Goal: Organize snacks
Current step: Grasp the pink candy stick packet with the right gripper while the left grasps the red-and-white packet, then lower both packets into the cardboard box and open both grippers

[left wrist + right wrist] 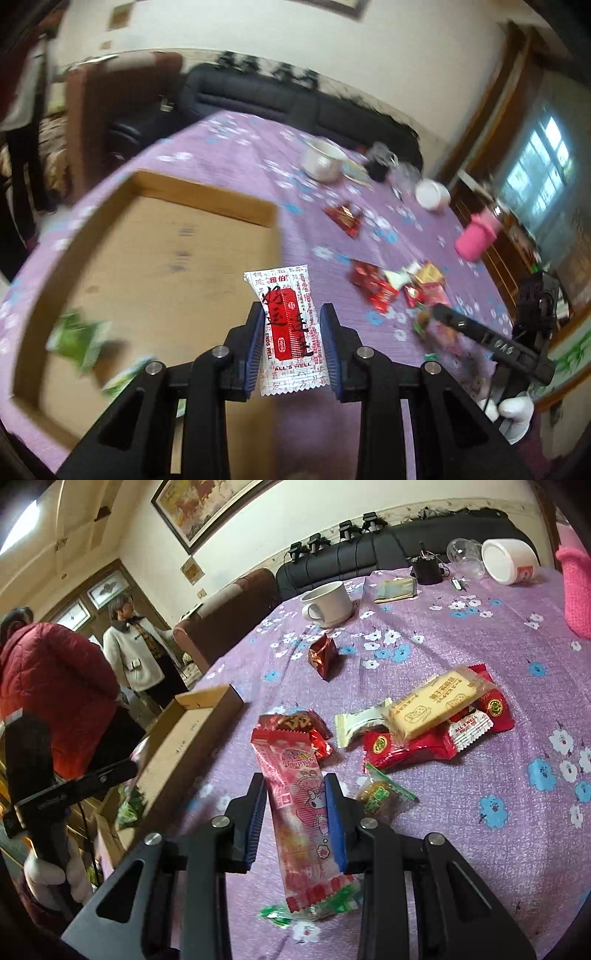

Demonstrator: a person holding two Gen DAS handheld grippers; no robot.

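My left gripper is shut on a white and red snack packet, held upright above the near right edge of an open cardboard box. Green packets lie blurred in the box's near left corner. My right gripper is shut on a long pink snack packet just over the purple flowered tablecloth. Beyond it lies a loose pile: red packets, a pale biscuit pack, a white packet and a small green-edged packet. A dark red packet lies farther off.
A white mug, a clear glass, a white tub and a pink knitted bottle cover stand at the table's far side. A black sofa runs behind the table. Two persons stand to the left, beyond the box.
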